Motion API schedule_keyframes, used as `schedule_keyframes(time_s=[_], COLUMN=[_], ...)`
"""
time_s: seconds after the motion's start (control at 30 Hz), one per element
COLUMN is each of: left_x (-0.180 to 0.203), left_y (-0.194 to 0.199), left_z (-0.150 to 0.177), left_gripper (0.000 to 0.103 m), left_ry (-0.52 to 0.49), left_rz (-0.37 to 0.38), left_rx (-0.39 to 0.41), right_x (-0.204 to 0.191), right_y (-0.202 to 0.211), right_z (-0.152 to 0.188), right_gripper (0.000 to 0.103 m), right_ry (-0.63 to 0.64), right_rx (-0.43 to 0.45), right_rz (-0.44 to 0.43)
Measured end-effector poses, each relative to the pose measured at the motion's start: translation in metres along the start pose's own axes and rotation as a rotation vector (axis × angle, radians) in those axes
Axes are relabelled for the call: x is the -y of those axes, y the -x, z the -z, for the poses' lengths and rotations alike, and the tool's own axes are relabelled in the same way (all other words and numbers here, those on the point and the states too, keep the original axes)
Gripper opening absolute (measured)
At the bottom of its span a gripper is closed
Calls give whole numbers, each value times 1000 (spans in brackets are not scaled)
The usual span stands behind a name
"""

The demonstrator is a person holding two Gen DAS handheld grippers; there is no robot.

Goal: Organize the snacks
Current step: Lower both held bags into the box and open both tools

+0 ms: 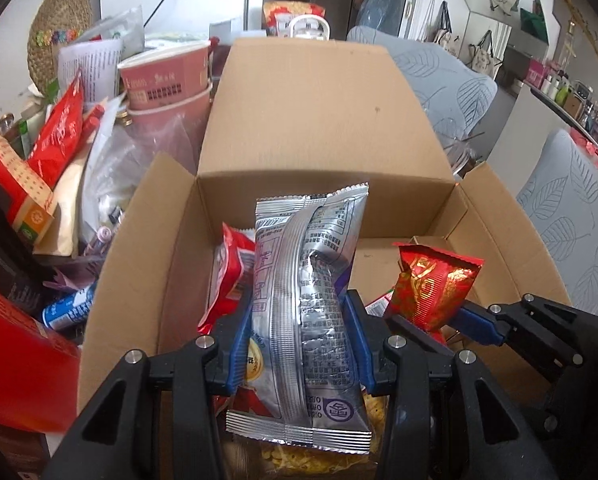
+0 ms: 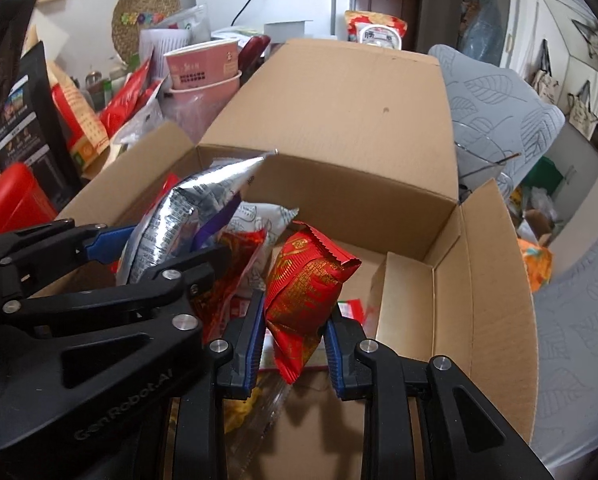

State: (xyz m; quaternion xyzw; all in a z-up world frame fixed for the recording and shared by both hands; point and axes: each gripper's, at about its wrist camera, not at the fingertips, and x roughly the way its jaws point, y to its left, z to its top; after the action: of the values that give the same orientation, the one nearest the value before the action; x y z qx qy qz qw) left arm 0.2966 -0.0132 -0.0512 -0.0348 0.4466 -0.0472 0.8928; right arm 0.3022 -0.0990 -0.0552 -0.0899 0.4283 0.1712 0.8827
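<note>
Holding a silver snack bag [image 1: 311,312] upright with its long side along the fingers, the left gripper [image 1: 299,344] is clamped on the bag's middle above the open cardboard box [image 1: 323,120]. To its right, the right gripper [image 2: 295,344] is clamped on a small red packet [image 2: 305,288], also over the box. Both snacks hang just above the packets already inside, with bare floor toward the right wall, nearer the right gripper.

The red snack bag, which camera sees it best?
The right wrist view: the red bag sits near the middle, close, pinched between the right gripper's fingers. The left wrist view shows it off to the side, smaller.
</note>
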Motion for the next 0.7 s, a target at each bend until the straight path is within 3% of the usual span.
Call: schedule_keyframes(time_s=[0.17, 0.23, 0.47, 0.7], left_x=[-1, -1, -2, 1], left_y=[-7, -8, -7, 13], left_z=[-3, -3, -3, -3], left_gripper=[43, 43, 44, 45], left_ry=[6, 7, 21, 5], left_rz=[-21, -23, -17, -51], left_rx=[-38, -48, -87, -45], right_x=[-1, -1, 0, 2], right_y=[-2, -2, -1, 12], right_z=[0, 0, -1, -3], right_gripper=[30, 43, 51, 57], right_ry=[6, 6, 4, 5], right_rx=[-20, -28, -34, 0], right_rz=[14, 38, 43, 35])
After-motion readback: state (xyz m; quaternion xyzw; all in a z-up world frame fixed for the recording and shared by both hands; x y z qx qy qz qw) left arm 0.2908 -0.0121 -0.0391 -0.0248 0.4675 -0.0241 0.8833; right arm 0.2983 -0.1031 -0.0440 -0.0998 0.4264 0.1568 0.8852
